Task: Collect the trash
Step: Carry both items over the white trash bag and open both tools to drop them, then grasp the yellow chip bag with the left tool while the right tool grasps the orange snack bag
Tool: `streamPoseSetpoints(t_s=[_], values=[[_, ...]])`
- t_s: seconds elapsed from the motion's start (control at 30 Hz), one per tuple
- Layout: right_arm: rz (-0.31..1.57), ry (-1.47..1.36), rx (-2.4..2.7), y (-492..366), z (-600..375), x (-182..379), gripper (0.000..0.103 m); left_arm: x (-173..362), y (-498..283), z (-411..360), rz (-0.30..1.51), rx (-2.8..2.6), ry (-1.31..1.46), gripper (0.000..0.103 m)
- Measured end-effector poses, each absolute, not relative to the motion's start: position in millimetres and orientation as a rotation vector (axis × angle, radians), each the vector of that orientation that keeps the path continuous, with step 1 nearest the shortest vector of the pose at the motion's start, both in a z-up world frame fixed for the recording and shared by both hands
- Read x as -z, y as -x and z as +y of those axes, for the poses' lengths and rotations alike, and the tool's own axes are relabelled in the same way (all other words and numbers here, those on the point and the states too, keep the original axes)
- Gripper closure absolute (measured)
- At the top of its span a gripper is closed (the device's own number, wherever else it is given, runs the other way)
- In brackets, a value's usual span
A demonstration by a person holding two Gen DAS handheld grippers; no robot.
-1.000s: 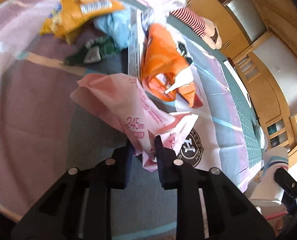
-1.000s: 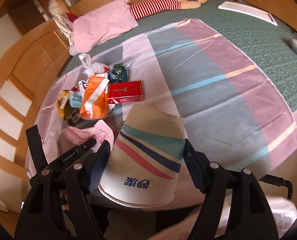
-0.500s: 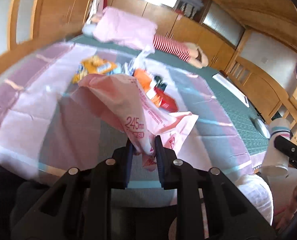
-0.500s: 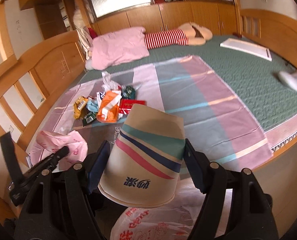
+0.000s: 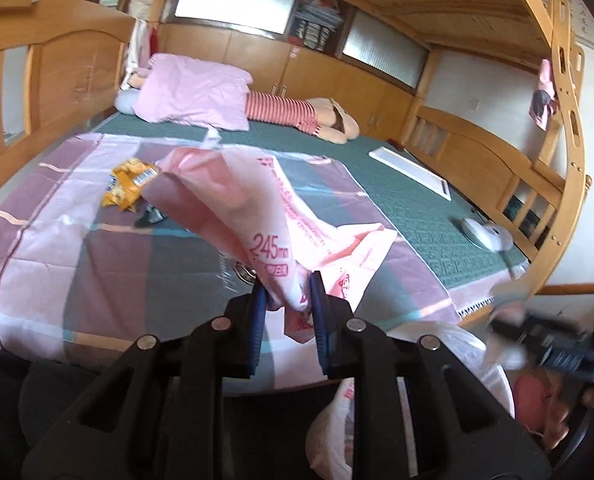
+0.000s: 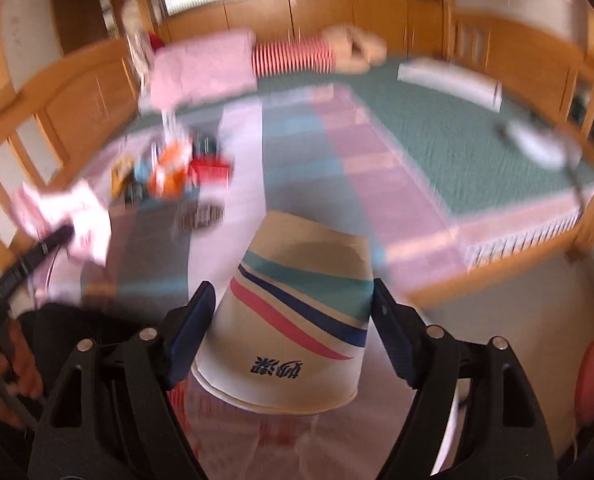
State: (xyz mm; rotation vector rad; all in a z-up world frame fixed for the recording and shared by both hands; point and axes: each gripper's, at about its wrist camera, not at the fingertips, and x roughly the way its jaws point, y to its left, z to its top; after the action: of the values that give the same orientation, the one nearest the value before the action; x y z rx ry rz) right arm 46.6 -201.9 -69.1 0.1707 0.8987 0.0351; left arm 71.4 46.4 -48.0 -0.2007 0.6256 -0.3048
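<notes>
My left gripper (image 5: 285,284) is shut on a crumpled pink plastic wrapper (image 5: 233,200), held in the air off the bed's front edge; the wrapper also shows in the right wrist view (image 6: 81,212). My right gripper (image 6: 293,300) is shut on an upside-down paper cup (image 6: 293,320) with teal, blue and pink stripes. A white plastic bag (image 5: 337,404) with red print lies open below both grippers, also blurred under the cup (image 6: 281,436). More trash lies on the bed sheet: a yellow snack bag (image 5: 127,184), an orange packet (image 6: 169,168) and a red box (image 6: 211,170).
The bed (image 5: 49,240) has a pink, grey and white checked sheet over a green mat (image 5: 417,208). A pink pillow (image 5: 193,92) and a striped doll (image 5: 289,112) lie at the head. Wooden rails (image 5: 477,152) border the bed. A white object (image 5: 485,234) lies near the right edge.
Both grippers have pulled back and away from the bed with their loads, the views tilting up. The white bag has come into view below them. The right wrist view is blurred by motion.
</notes>
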Motion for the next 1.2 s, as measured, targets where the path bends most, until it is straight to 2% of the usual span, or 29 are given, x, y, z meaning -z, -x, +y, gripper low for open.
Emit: streamPoseSetpoints(t_s=[0.1,0.17,0.27,0.43,0.57,0.6,0.63,0.7,0.77,0.83,1.2], values=[[1.000,-0.165,-0.043,-51,-204,91,0.024,53,-73,41,0.647,0.318,0.212,0.081],[0.991,-0.143,-0.022,-51,-204,89,0.022,55,-75,42,0.661,0.326,0.232,0.081],[0.911,-0.160,-0.009,-46,-212,71,0.017,58,-76,42,0.673,0.334,0.254,0.081],[0.744,-0.262,0.060,-26,-245,39,0.017,63,-76,31,0.699,0.442,0.268,0.081],[0.668,-0.357,0.108,-19,-271,27,0.016,70,-62,-22,0.769,0.770,0.159,0.076],[0.669,-0.371,0.109,-21,-274,27,0.016,76,-58,-34,0.791,0.837,0.139,0.068],[0.673,-0.377,0.110,-23,-275,28,0.016,84,-53,-48,0.813,0.900,0.106,0.047],[0.672,-0.378,0.115,-27,-275,28,0.016,92,-51,-58,0.831,0.895,0.057,0.017],[0.674,-0.377,0.104,-33,-271,28,0.016,94,-58,-52,0.826,0.844,0.059,0.016],[0.677,-0.366,0.090,-43,-262,26,0.016,91,-74,-29,0.804,0.770,0.115,0.010],[0.768,-0.163,-0.173,-167,-124,35,0.016,106,-220,227,0.843,0.010,0.484,0.007]])
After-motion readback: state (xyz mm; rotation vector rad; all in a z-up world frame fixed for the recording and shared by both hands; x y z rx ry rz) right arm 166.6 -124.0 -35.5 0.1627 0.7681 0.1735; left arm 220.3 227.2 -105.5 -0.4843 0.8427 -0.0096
